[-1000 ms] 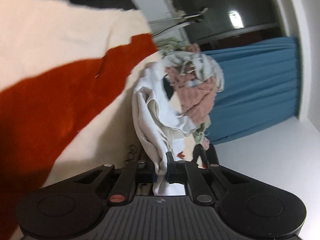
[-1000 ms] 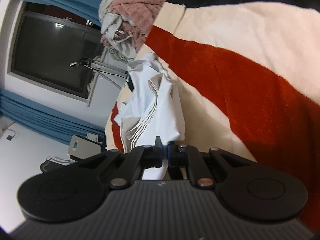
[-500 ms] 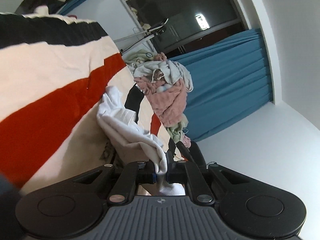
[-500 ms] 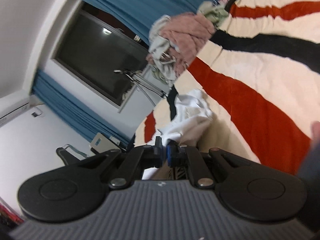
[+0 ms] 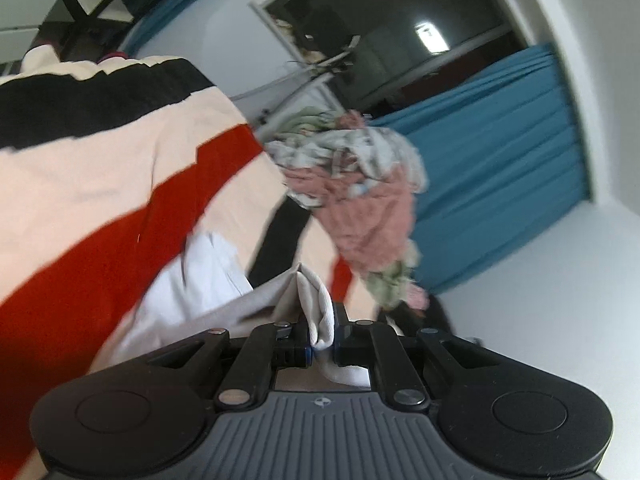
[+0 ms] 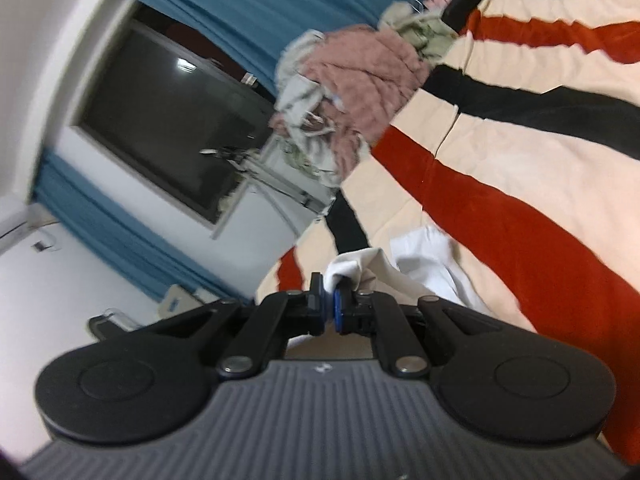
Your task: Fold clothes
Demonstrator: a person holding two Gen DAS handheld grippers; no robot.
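Note:
A white garment (image 5: 200, 280) hangs between both grippers over a striped bed cover. My left gripper (image 5: 322, 346) is shut on one bunched edge of it; the cloth sticks out in front of and behind the pads. My right gripper (image 6: 329, 310) is shut on another edge of the white garment (image 6: 424, 264), which trails off to the right onto the cover. Both views are tilted and blurred. The lower part of the garment is hidden behind the gripper bodies.
The bed cover (image 5: 100, 200) has cream, red and black stripes. A heap of pink, grey and green clothes (image 5: 360, 192) lies at its far end, the same heap (image 6: 352, 80) showing in the right wrist view. Blue curtains (image 5: 500, 152), a dark window (image 6: 172, 120) and white walls lie beyond.
Both grippers have risen with the white garment, which now lies lower and closer to the jaws. More of the room, window and curtains has come into view, and both views have rolled.

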